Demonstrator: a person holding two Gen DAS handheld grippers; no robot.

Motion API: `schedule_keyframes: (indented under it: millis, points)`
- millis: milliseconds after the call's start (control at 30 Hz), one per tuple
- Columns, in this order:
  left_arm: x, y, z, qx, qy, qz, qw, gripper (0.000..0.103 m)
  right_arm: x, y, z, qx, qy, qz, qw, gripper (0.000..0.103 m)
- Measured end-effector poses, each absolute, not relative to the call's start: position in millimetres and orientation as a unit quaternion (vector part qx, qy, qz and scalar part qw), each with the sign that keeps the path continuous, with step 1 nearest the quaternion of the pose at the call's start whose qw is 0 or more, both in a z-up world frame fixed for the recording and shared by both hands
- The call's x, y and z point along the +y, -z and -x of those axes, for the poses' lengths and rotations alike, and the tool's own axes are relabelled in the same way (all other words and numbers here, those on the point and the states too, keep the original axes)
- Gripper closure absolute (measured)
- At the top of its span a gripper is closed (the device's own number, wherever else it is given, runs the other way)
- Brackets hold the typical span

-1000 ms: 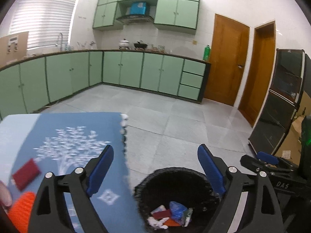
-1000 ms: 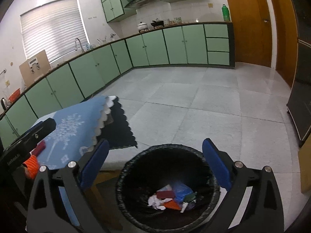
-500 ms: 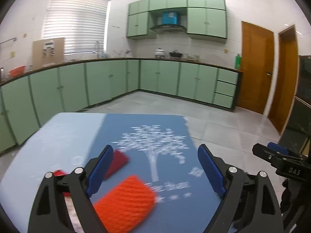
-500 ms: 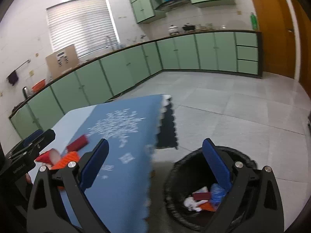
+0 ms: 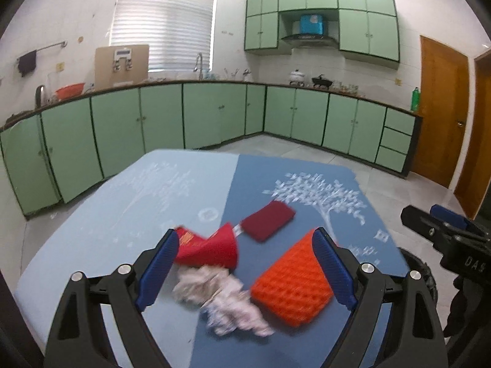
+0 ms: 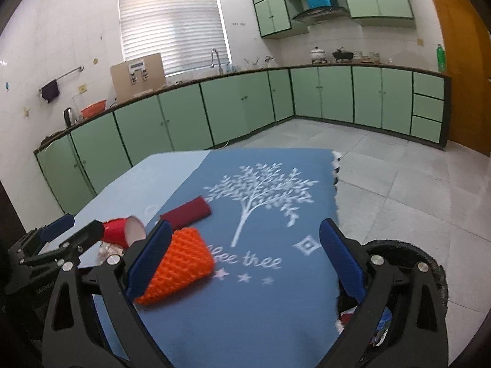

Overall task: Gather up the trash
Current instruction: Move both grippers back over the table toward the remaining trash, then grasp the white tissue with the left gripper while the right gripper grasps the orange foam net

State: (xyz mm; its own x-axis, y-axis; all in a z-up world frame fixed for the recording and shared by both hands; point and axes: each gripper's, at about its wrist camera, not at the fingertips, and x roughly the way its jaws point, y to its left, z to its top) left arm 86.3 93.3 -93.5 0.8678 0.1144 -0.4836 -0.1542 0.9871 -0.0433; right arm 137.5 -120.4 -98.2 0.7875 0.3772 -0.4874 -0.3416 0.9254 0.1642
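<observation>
My worktop holds the trash, bin by its right edge. Orange foam net, red cup, tissue wad sit w/ my left fingers spread wide & empty. Right fingers spread too. Tissue's soft, cup's round, so I might pinch both or knock cup rolling

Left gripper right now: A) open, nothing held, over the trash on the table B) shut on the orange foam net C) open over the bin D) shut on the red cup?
A: the left gripper is open and empty, with the crumpled paper and red cup lying on the tablecloth between its fingers.
</observation>
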Motion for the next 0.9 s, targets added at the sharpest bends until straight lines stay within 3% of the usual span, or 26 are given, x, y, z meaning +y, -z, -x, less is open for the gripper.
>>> schedule_keyframes:
  millis: [433,700,767,900]
  points:
    - [108.6,131.7,-94.6,0.301,-0.08,0.054,0.949,0.028,-96.6,116.6,-137.3,0.286,-0.198,-0.02,0.937,0.009]
    - [115.9,146.0,-103.1,0.333,-0.078,0.075,0.936,0.061,-87.1,122.6,-137.8,0.301,-0.209,-0.008,0.931,0.009]
    - [117.7,146.2,-102.1,0.33,-0.079,0.081,0.937,0.074,-82.4,124.8,-137.4,0.306,-0.212,-0.003,0.928,0.01]
    - [118.2,141.6,-97.8,0.316,-0.075,0.078,0.943,0.088,-71.2,128.8,-137.6,0.319,-0.226,0.007,0.92,0.017]
